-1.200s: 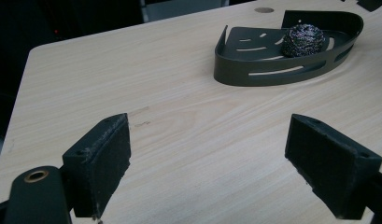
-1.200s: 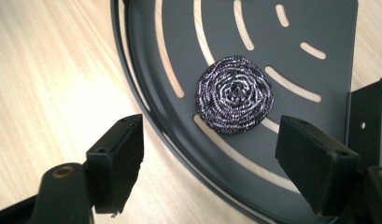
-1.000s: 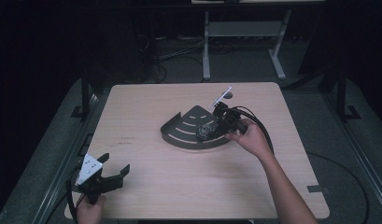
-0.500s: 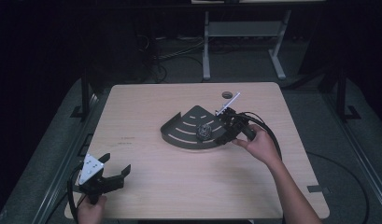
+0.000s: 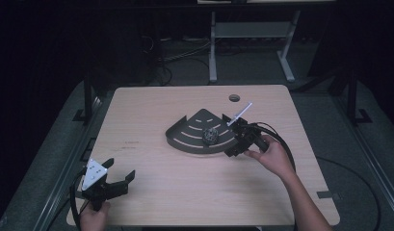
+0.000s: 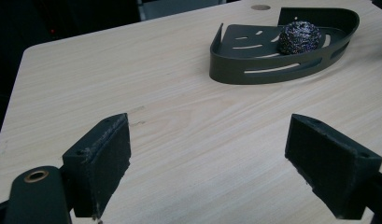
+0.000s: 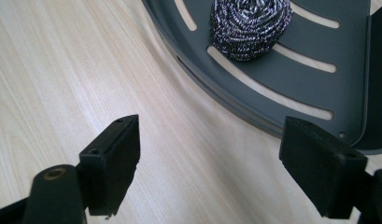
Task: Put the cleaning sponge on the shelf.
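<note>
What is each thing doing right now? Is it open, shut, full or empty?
Tray: flat on the table, holding the scrubber.
Scrubber: sitting in the tray, nothing touching it.
Left gripper: fingers open, empty.
Right gripper: fingers open, empty, just outside the tray's rim.

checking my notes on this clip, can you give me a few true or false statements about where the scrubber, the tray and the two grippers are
1. The steel wool scrubber lies inside the dark slotted tray. True.
2. The right gripper is clamped on the scrubber. False: its jaws stand open with bare table between them, just outside the tray's curved rim.
3. The left gripper is open and holds nothing. True.
4. The left gripper rests against the tray. False: it sits near the table's front left corner, well apart from the tray.
5. The tray stands on a light wooden table. True.
</note>
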A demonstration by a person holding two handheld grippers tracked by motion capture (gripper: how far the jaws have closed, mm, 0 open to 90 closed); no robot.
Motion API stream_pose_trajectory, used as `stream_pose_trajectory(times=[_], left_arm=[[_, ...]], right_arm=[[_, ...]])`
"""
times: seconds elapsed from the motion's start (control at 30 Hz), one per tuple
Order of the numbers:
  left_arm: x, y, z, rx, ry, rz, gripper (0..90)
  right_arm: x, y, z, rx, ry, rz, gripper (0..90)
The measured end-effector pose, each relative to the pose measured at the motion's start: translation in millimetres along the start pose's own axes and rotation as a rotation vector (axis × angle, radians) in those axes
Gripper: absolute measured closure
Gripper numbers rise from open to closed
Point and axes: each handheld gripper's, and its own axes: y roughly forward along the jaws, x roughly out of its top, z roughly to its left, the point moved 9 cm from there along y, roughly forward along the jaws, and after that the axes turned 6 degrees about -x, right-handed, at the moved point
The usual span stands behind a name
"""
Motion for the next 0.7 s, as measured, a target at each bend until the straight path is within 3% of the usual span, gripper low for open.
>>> stream_pose_trajectory(times=[0.7], left_arm=[[0.1,0.3,-1.3,-0.002,0.006,0.000,13.7]], right_arm=[[-34.0,-1.7,6.5,-0.002,0.020,0.002,20.4]])
